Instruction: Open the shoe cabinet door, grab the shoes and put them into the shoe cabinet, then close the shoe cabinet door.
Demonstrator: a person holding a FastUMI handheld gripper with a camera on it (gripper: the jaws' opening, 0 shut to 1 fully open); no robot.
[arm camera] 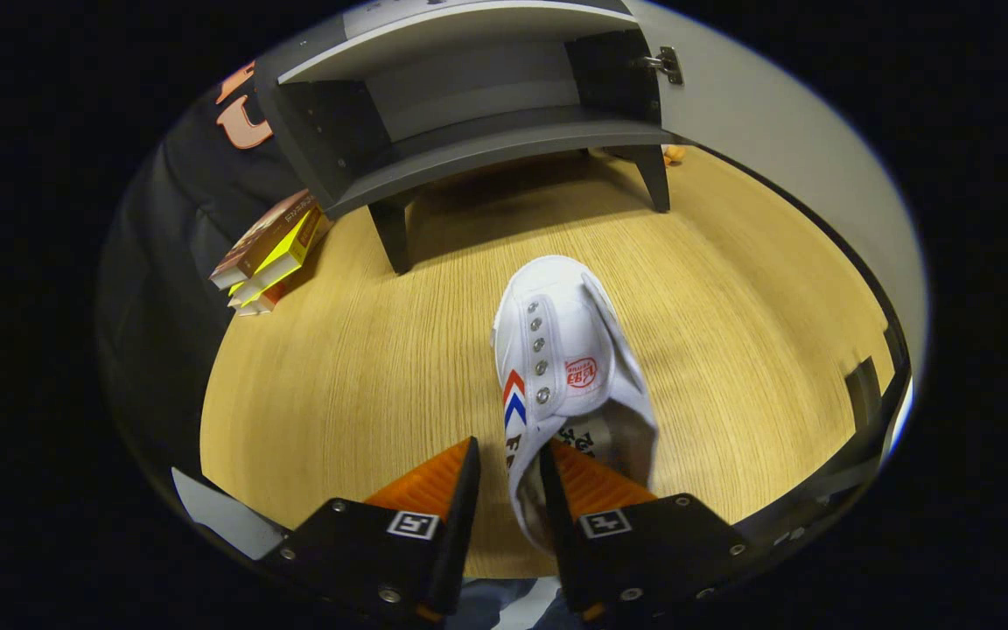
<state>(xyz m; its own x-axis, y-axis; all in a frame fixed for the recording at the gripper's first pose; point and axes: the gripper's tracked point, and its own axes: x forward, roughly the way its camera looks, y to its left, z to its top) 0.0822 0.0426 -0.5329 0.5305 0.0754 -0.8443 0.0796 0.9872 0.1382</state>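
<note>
White shoe point(567, 350) in the centre of the frame, caught by its side wall in the gripper point(508, 455).

The shoe is pointing its toe up the frame toward the shoe cabinet point(469, 114), with metal eyelets, a red tongue badge and red-and-blue chevrons showing; one finger is sitting inside the opening and the other is pressing outside, so the fingers are clenching the shoe's wall, whose heel end is hiding behind them. It is hanging over or resting on the pale wood-grain floor point(364, 367); which, I cannot tell. The cabinet is standing open at the top, its door point(784, 131) swinging out to the upper right. Books point(272, 254) are lying stacked at the left.
</note>
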